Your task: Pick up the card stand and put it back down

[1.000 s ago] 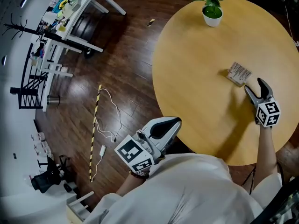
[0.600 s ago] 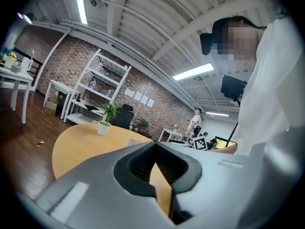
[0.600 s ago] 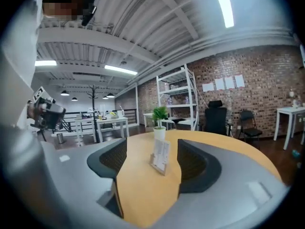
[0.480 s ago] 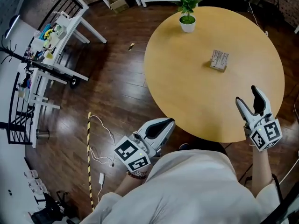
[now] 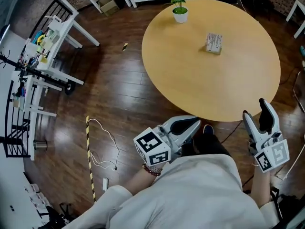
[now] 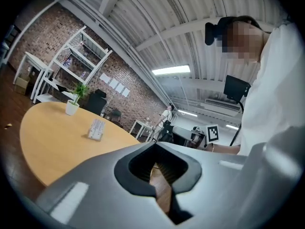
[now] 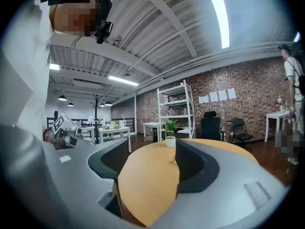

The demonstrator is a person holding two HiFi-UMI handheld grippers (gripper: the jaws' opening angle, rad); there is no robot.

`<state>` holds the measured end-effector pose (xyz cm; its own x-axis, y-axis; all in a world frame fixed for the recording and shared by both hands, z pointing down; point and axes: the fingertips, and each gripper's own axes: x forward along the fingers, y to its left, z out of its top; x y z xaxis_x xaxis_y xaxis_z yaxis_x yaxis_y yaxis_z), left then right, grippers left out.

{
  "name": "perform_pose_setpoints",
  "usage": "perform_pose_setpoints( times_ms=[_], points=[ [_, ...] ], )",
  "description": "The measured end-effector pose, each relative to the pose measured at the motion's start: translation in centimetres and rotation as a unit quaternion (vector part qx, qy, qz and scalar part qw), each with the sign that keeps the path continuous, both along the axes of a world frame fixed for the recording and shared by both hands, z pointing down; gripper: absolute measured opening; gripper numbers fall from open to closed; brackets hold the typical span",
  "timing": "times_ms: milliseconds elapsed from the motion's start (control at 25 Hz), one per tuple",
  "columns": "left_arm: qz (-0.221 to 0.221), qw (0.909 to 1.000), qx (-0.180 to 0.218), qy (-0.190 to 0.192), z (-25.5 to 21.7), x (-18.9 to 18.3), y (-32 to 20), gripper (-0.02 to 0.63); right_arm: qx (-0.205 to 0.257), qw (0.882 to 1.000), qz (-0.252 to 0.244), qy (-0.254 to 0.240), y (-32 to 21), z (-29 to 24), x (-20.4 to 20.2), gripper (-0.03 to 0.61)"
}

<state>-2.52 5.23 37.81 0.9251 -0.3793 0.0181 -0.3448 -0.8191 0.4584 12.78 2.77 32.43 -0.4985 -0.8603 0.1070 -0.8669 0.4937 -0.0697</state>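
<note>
Thing: the card stand (image 5: 214, 42), which you see as a small pale block with thin dark stripes across its top.
Pose: it sits on its base, level, with nothing touching it.
Place: you find it on the round wooden table (image 5: 190, 80), in the half far from you, well in from the rim.
Neighbour: the potted plant (image 5: 179, 8) stands near it, farther off and to your left.

Table (image 5: 190, 80): lying ahead of the left gripper (image 5: 194, 123), showing smooth, matt pale wood.
Floor (image 5: 119, 89): gleaming left of it, dark glossy wood planks.
</note>
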Motion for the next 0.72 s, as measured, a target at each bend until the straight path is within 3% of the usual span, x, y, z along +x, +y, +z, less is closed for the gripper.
perform_pose_setpoints(
  times_ms=[240, 520, 720],
  points=[
    [-0.004, 0.9995, 0.029, -0.009, -2.1, 2.3, 3.4, 0.000, 0.008, 1.000, -0.006, 0.004, 4.1, -0.3, 1.2, 0.282],
    [-0.005, 0.9968, 0.059, -0.054, -4.8, 2.4, 2.4, 0.000, 0.017, 0.998, -0.057, 0.017, 2.8, -2.4, 3.0, 0.278],
    [-0.073, 0.9969, 0.029, 0.003, -4.7, 1.7, 2.0, 0.000, 0.017, 0.997, -0.073, 0.024, 2.8, -1.3, 1.6, 0.275]
  ],
)
